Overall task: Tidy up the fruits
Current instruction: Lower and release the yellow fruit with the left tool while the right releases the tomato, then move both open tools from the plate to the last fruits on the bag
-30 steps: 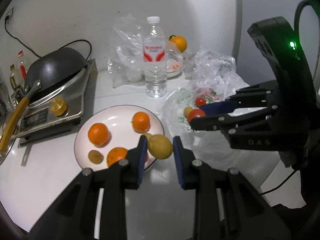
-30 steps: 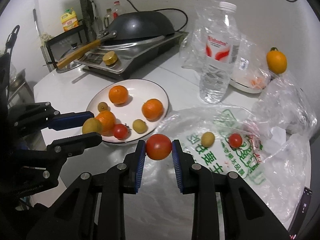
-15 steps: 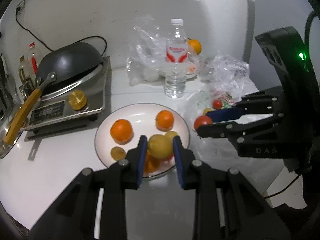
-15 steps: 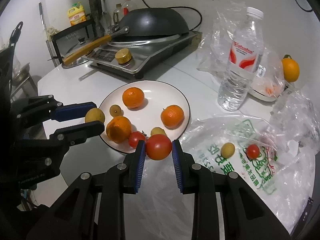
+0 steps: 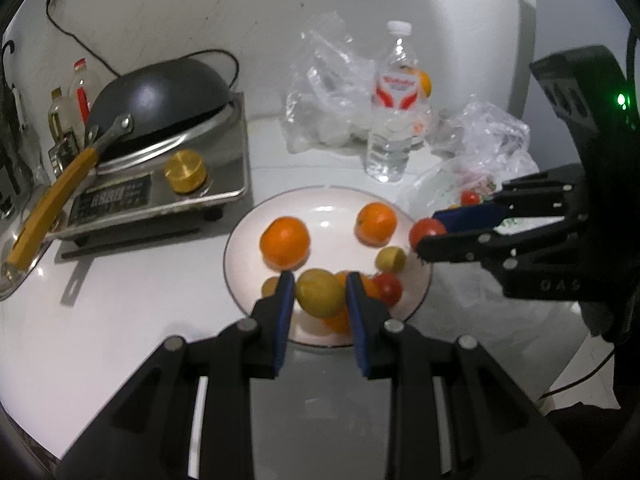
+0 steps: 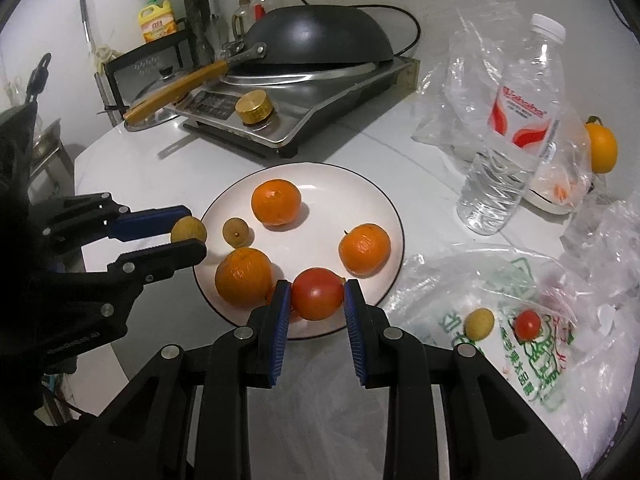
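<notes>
Both grippers now hang over plate [image 6: 384, 196], moved in from bag [image 6: 532, 344]; left gripper [image 5: 319, 300] clamps yellow fruit [image 5: 320, 293]; right gripper [image 6: 316, 298] clamps tomato [image 6: 317, 293]; lower to bare spots, release gently.

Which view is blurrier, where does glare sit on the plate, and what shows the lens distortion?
Left wrist view: softer, with the oranges smeared; glare patches on the plate between them. Right wrist view: sharper, the tomato crisp in the right tool; the water bottle leans and the dark circular rim shows fisheye bending.
</notes>
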A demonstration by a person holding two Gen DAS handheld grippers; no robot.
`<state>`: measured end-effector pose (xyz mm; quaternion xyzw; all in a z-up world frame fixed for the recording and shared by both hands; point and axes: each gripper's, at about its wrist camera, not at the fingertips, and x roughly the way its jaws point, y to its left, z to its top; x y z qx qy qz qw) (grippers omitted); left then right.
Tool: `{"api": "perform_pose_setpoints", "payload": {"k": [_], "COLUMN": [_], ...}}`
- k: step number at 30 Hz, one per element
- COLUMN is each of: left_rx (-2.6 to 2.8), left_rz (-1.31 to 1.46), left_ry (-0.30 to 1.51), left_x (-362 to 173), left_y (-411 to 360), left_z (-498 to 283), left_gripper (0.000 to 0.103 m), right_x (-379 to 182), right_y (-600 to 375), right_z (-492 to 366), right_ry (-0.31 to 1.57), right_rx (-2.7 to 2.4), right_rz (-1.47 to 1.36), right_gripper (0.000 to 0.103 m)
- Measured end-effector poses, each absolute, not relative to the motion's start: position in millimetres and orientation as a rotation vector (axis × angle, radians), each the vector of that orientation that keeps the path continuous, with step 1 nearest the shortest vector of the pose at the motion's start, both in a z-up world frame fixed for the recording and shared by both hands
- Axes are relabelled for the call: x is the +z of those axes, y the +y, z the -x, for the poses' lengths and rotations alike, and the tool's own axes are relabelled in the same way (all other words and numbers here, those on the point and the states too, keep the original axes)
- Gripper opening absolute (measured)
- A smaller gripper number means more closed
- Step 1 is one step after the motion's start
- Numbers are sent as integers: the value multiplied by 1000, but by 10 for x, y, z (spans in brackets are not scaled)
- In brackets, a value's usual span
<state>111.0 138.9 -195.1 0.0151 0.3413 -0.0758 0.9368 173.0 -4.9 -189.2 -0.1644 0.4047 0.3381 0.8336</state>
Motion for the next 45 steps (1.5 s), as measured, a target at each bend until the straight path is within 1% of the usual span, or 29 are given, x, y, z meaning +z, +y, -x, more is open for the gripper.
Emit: {"api": "perform_pose_setpoints", "payload": {"k": [9, 22, 32, 45], "left_rx": [-156, -166, -160, -145], "left_rz": [-10, 15, 23, 9], "left_ry": [738, 759, 753, 713], "left_x": [-2112, -2185, -2166, -2006], "left_y": [1519, 1587, 1611, 1535], "left_z": [-1210, -1303, -1292, -1174], "left_gripper": [27, 28, 29, 32], "right_x": [-1976, -2099, -2149, -1983], "right_y": [102, 194, 263, 152], "right_z": [-1841, -1980, -2014, -1862], "right_ry": [874, 901, 919, 884], "right_rx": [728, 726, 730, 726], "right_rz": [355, 350, 348, 347], "right_gripper": [29, 29, 29, 29]}}
